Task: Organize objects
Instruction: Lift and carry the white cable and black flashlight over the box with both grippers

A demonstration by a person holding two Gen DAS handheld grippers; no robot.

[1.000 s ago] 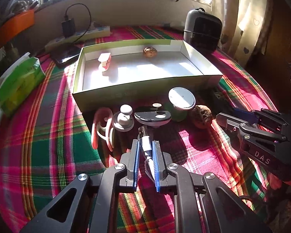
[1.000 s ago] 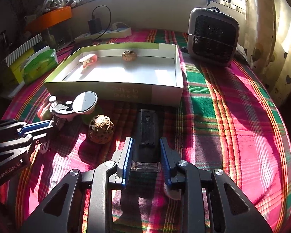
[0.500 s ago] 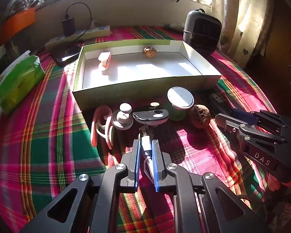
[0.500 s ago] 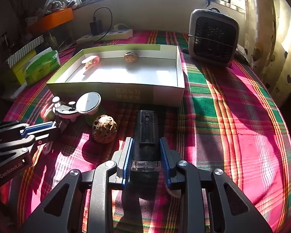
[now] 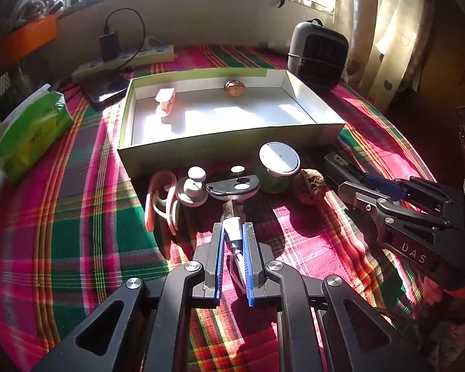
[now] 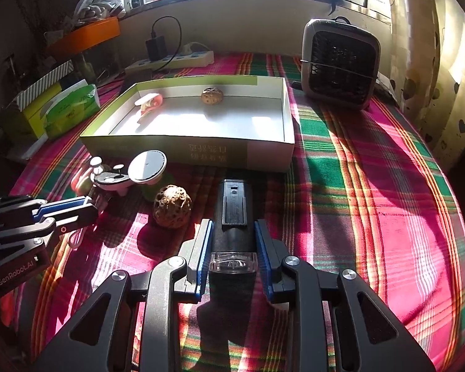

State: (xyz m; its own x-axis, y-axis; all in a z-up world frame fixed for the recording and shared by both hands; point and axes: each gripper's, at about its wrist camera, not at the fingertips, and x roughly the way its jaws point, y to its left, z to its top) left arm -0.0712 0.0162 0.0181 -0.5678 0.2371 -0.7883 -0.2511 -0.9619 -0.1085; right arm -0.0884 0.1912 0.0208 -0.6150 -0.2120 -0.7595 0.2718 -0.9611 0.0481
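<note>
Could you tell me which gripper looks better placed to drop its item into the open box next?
Probably the right gripper: it grips the black flashlight directly before the box. The left gripper, clamped on a small white piece, has clutter in between.

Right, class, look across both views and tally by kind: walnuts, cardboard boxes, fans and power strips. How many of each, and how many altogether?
Walnuts: 2
Cardboard boxes: 1
Fans: 1
Power strips: 1
Total: 5
</note>
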